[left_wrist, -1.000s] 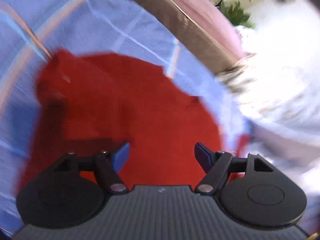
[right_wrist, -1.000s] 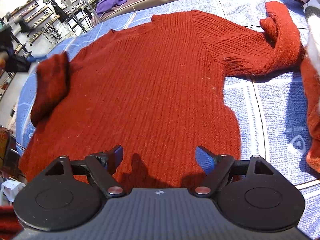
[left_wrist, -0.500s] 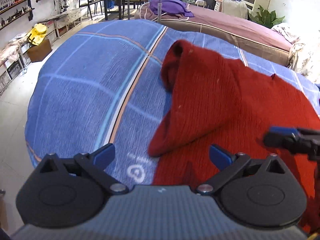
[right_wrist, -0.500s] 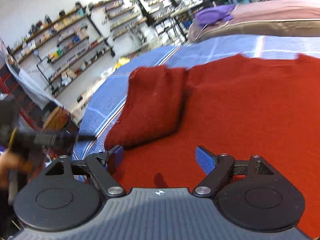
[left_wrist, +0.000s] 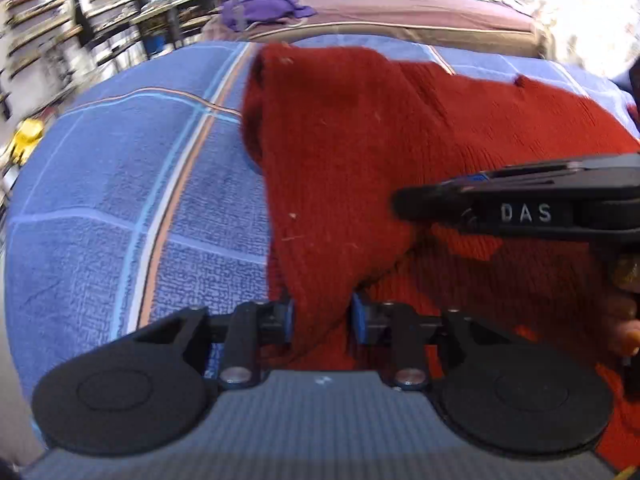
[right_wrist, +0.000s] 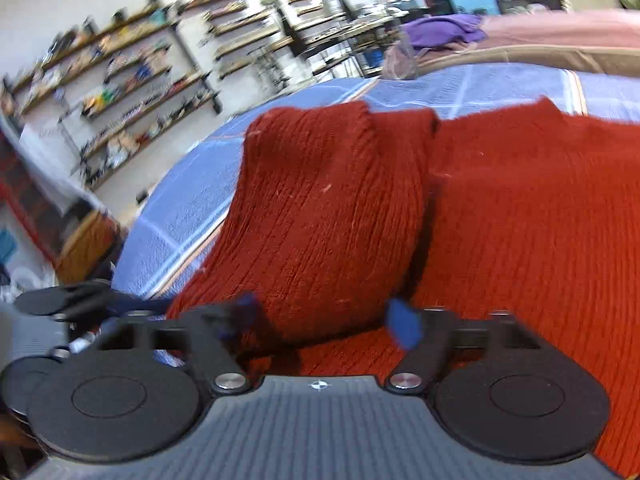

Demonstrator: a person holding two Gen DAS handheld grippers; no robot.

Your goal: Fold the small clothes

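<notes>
Left wrist view: we have just been closing our left gripper [left_wrist: 322,316] and its pads now clamp the sleeve end of the red sweater [left_wrist: 460,128], which lies on the blue bedspread [left_wrist: 120,184], so that we can fold the sleeve inward

Right wrist view: our right gripper [right_wrist: 324,320] has just been closing around the same sleeve [right_wrist: 320,220], though the blur hides whether its pads already press on it
</notes>
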